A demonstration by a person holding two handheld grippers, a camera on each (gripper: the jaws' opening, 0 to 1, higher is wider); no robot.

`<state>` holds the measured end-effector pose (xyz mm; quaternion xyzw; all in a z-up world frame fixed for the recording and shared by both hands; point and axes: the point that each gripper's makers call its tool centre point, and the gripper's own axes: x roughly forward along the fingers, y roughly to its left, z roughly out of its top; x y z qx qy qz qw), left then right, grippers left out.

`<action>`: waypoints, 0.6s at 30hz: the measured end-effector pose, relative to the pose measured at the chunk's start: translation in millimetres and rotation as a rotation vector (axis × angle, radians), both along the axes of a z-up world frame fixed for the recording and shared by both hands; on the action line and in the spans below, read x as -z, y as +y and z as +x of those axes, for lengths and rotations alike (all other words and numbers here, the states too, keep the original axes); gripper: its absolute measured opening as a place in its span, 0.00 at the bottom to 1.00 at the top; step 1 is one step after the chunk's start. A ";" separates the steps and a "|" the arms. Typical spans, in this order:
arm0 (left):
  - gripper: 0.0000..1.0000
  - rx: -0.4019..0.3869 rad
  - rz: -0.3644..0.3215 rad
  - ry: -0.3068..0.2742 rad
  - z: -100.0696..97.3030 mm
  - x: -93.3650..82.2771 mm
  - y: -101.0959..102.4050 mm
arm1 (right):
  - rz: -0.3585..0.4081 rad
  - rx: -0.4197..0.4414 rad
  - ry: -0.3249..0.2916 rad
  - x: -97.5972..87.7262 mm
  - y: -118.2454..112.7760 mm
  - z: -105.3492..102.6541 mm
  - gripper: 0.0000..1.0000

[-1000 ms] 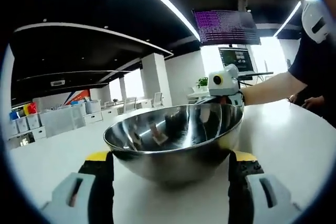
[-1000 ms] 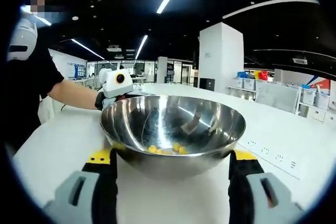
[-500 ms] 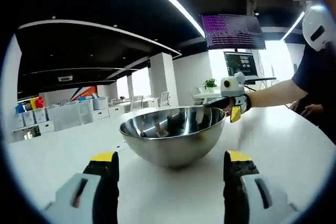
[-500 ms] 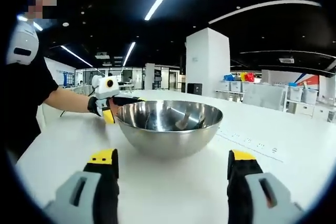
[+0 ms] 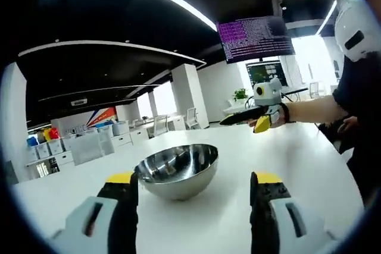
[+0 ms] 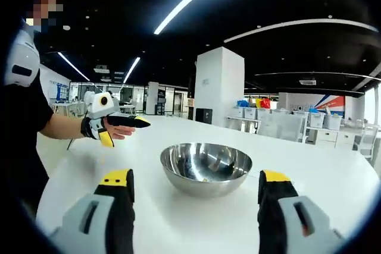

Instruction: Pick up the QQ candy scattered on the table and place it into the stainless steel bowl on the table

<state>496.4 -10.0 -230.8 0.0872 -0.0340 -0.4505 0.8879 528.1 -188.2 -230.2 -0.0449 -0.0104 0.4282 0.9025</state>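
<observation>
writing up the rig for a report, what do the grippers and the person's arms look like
Each gripper has two black jaws with yellow tips and pale grey housings with a dark slot: the left gripper and right gripper match. Seen from across the table, each carries a white box, and a yellow piece hangs below. The person wears a black short sleeve and a dark strap at the wrist.

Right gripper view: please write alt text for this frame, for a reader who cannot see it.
A stainless steel bowl sits on a white table in an open-plan office, straight ahead of the right gripper, whose yellow-tipped fingers stand wide apart and hold nothing. At the left, a person's hand holds the left gripper above the table.
</observation>
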 end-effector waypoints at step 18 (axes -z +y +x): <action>0.78 -0.095 0.154 0.144 -76.0 23.5 -0.8 | 0.031 -0.008 0.130 6.1 20.2 -90.7 0.74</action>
